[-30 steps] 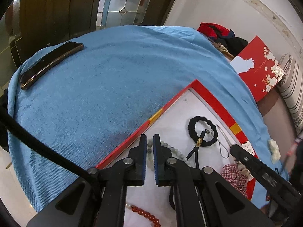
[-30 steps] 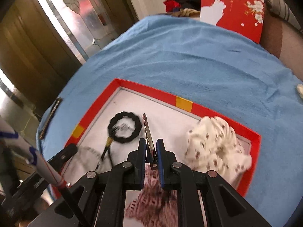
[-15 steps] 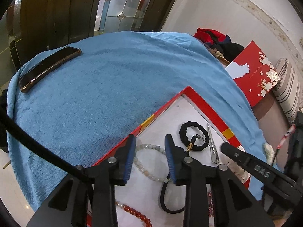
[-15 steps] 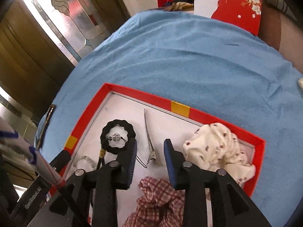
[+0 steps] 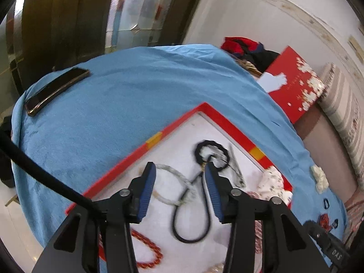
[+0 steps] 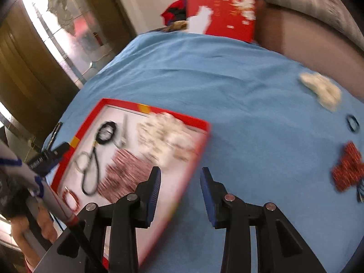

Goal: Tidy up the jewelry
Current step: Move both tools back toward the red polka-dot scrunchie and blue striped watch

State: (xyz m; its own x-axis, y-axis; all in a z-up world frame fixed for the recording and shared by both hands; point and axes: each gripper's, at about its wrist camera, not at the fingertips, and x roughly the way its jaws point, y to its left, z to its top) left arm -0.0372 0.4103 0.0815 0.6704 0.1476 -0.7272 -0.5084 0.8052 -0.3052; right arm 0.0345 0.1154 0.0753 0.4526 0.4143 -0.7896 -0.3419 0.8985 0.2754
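A red-rimmed tray (image 5: 177, 122) with a white floor lies on the blue cloth (image 5: 113, 113). It holds a pale bead bracelet (image 5: 175, 182), a black scrunchie (image 5: 210, 151), a black cord loop (image 5: 191, 223), a silver hair clip (image 5: 236, 168) and a red bead bracelet (image 5: 147, 248). My left gripper (image 5: 180, 177) hovers above the pale bracelet, its jaws opening with nothing pressed between them. My right gripper (image 6: 179, 175) is over the tray's right rim (image 6: 200, 150), its jaws opening and empty. A plaid scrunchie (image 6: 122, 173) and a spotted white scrunchie (image 6: 166, 136) lie in the tray.
On the cloth to the right of the tray lie a fluffy white clip (image 6: 320, 88), black hair ties (image 6: 352, 124) and a red bow (image 6: 348, 170). A phone (image 5: 56, 91) rests at the cloth's far left. A red box (image 5: 295, 84) leans behind the table.
Both grippers went from shut to open. The right one let go of the silver hair clip in the tray and swung right to the tray's edge. The left one pulled back slightly.
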